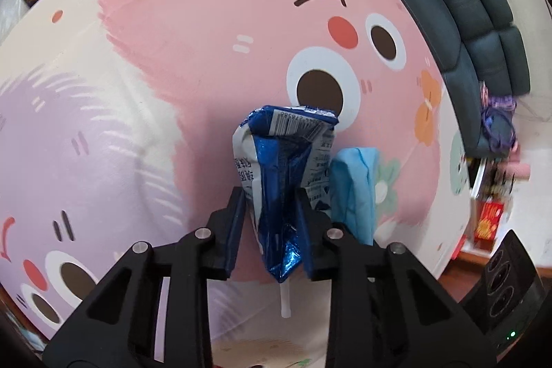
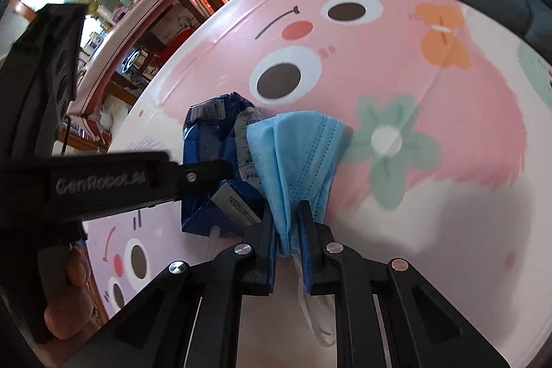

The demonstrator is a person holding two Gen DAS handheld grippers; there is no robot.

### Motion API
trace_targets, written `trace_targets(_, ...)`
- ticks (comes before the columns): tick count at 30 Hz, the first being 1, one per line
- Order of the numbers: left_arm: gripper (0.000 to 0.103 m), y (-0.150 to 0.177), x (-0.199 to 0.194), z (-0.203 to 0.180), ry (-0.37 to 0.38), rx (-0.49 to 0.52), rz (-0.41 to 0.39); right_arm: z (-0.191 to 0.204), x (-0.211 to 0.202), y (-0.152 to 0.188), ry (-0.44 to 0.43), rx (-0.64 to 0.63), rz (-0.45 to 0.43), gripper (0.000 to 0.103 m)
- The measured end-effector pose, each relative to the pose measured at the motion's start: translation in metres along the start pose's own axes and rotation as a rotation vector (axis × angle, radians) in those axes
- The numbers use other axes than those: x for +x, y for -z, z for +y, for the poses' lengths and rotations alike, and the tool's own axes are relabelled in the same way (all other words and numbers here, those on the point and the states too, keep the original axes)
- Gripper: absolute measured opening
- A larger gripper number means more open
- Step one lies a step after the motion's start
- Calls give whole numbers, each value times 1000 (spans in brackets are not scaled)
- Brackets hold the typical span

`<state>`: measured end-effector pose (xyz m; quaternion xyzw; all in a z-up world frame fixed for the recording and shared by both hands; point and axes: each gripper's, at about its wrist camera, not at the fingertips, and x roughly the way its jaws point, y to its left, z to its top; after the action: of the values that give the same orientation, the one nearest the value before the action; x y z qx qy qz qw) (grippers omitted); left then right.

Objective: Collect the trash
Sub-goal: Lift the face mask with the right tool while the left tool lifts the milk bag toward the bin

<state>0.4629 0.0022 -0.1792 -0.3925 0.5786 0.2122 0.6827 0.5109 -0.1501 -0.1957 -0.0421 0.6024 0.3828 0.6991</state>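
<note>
My left gripper (image 1: pixel 270 216) is shut on a crumpled blue and silver snack wrapper (image 1: pixel 283 168), held above the cartoon play mat (image 1: pixel 172 75); a white stick hangs below it. My right gripper (image 2: pixel 288 223) is shut on a light blue face mask (image 2: pixel 296 154), its white ear loops dangling beneath. The mask also shows in the left wrist view (image 1: pixel 355 192), just right of the wrapper. The wrapper shows in the right wrist view (image 2: pixel 214 168), touching the mask's left side, with the left gripper's body (image 2: pixel 103 185) beside it.
A dark teal sofa (image 1: pixel 476 23) borders the mat on the far right. A long table (image 2: pixel 145 9) with clutter and boxes stands beyond the mat's left edge. Red packets and small items (image 1: pixel 490 216) lie on the floor near the sofa's end.
</note>
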Motion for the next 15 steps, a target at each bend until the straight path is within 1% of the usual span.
trace_targets(1, 24, 4, -2, 0, -12, 23, -10, 2, 0, 3, -5, 12, 4, 9)
trace_targets(5, 21, 11, -5, 3, -19, 75, -16, 15, 0, 16, -19, 21, 15, 7)
trace_targets(8, 20, 24, -16, 13, -56, 131, -15, 30, -7, 34, -28, 21, 28, 7)
trace_targets(11, 19, 38, -31, 36, -76, 172, -14, 42, -14, 49, -28, 20, 35, 7)
trace_targets(13, 18, 52, -42, 55, -89, 194, -5, 57, -20, 70, -14, 15, 37, 7)
trace_targets(15, 18, 68, -54, 76, -86, 212, 10, 76, -24, 91, -3, 25, 39, 7)
